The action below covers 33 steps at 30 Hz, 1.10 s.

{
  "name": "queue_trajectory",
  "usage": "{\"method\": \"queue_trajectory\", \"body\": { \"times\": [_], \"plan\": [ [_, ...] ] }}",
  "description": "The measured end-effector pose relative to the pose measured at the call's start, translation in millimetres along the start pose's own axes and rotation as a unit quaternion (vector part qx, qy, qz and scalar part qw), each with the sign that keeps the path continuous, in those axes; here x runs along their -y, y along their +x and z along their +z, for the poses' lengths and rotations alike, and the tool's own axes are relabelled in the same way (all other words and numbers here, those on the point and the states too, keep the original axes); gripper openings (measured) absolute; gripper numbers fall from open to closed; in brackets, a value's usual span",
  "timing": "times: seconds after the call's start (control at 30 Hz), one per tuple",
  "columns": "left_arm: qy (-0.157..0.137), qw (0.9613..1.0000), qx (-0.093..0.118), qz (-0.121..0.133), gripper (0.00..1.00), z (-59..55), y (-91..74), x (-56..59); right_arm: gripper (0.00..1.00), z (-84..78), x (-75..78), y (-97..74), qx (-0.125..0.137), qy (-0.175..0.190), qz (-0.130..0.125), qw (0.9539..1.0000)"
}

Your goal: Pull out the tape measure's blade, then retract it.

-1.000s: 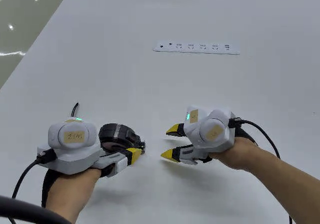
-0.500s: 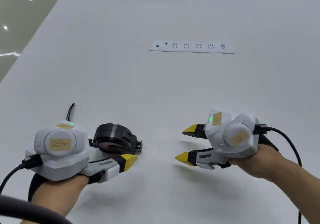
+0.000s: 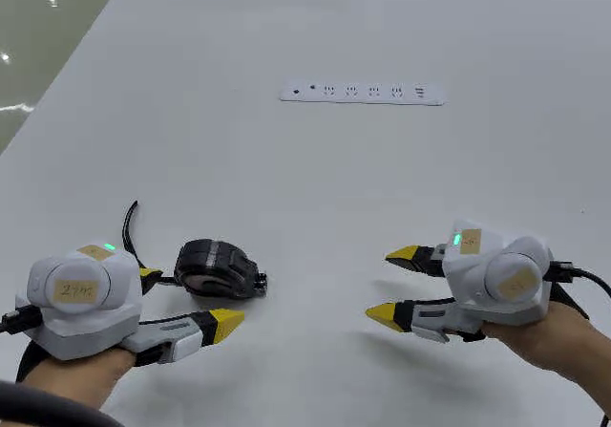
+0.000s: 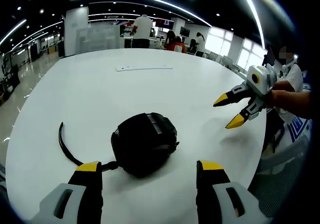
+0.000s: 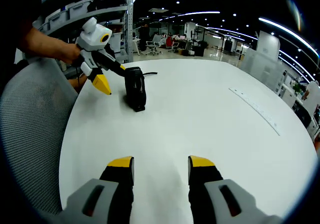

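Note:
A black tape measure lies on the white table with its blade in; a black wrist strap trails off to its left. My left gripper is open just short of it, one yellow tip on each side and touching nothing. In the left gripper view the tape measure sits just ahead of the left gripper. My right gripper hovers open and empty well to the right. The right gripper view has the tape measure far ahead of the right gripper.
A white power strip lies flat at the far middle of the table. A grey mesh chair back stands by the table's near edge. People and shelving stand in the room beyond.
The left gripper has drawn back from the tape measure, which now lies free on the table. The right gripper has moved right, away from it.

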<state>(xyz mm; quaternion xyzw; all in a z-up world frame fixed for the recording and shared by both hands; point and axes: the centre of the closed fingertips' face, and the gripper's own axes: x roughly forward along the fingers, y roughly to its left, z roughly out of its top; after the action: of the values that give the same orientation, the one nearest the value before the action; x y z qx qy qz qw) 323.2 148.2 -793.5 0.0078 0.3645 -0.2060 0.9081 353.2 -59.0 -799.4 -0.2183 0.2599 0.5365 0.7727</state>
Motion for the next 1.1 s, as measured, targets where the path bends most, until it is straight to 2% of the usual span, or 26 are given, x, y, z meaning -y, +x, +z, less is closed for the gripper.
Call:
{"method": "queue_trajectory", "body": {
  "times": [0.27,0.4,0.6,0.73,0.83,1.0,1.1],
  "plan": [
    [0.026,0.9994,0.017,-0.018,0.75,4.6,-9.6,-1.0,0.45,-11.1,0.2,-18.6,0.006,0.022,-0.014,0.9996],
    [0.045,0.998,0.024,-0.036,0.75,5.4,-13.5,-1.7,0.47,-15.1,-1.4,-26.7,0.011,0.035,-0.02,0.9991],
    [0.052,0.9962,0.043,-0.055,0.77,6.9,-21.0,-0.3,0.5,-19.9,-4.4,-37.2,0.019,0.049,-0.025,0.9983],
    [0.065,0.9941,0.045,-0.074,0.79,3.8,-25.9,3.9,0.55,-20.7,-8.2,-44.0,0.03,0.061,-0.026,0.9974],
    [0.074,0.9938,0.042,-0.072,0.81,-0.5,-29.5,2.0,0.58,-24.7,-10.5,-47.4,0.026,0.062,-0.027,0.9974],
    [0.063,0.9934,0.052,-0.08,0.88,-3.4,-35.8,-1.0,0.68,-26.6,-14.1,-52.7,0.036,0.065,-0.027,0.9969],
    [0.084,0.9911,0.053,-0.088,0.92,-5.9,-38.5,2.7,0.72,-25.4,-17.1,-54.5,0.044,0.066,-0.024,0.9965]
  ]
}}
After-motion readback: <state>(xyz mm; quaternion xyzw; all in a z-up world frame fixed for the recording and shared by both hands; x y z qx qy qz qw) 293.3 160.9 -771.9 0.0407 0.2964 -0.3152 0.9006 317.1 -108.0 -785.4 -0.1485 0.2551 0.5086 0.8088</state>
